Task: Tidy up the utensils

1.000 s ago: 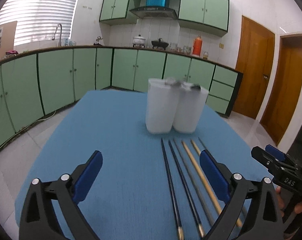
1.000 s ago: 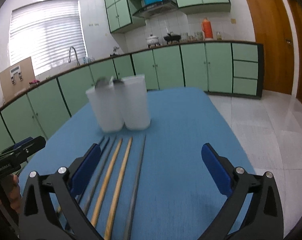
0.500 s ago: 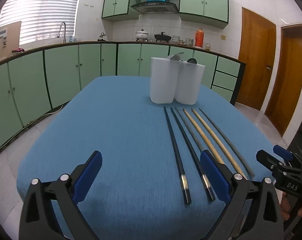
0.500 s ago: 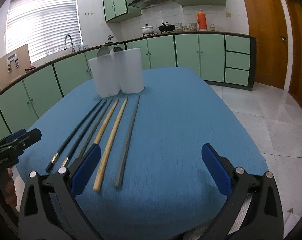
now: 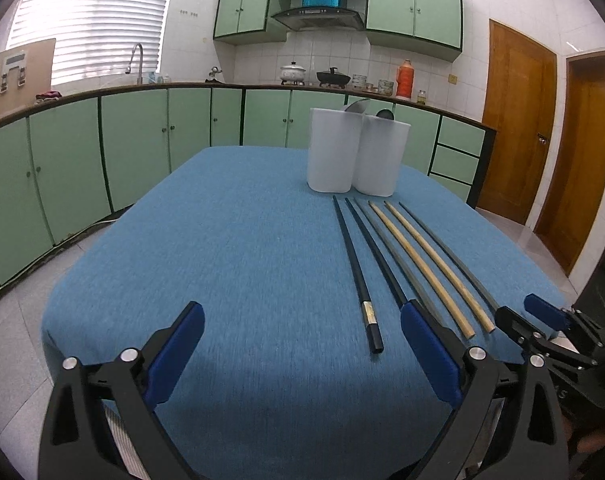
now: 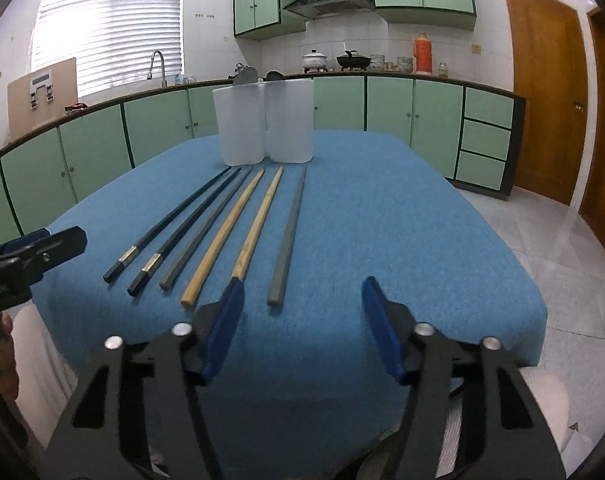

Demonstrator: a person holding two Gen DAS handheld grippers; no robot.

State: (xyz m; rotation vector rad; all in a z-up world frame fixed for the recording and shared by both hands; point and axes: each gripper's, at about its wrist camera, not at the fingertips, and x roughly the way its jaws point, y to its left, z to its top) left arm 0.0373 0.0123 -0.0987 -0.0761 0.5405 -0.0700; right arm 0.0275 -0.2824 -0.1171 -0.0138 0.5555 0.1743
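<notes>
The blue table (image 6: 382,208) fills both views now; a second ago the two white holders (image 6: 262,120) stood close in front of me, and I have drawn both hands back and down to the near edge, so all six chopsticks (image 6: 238,220) lie in full length ahead of me. They rest side by side on the cloth, tips towards the holders, butts towards me: two black ones with metal bands, a grey, two wooden, and another grey off to the right. None is in a holder yet; spoon-like heads show above the rims, so I judge the sorting has barely begun.

My left gripper (image 5: 302,330) stands wide apart with nothing in it, hanging over the near cloth, one black stick between its fingers' lines but untouched. My right gripper (image 6: 302,304) has just been closing to about half its spread, still empty; the right-hand grey stick's butt lies just ahead of the gap, so I take that as the first pick.

Writing: no marking on either gripper body reads clearly, and the carton by the window is too small to make out.
</notes>
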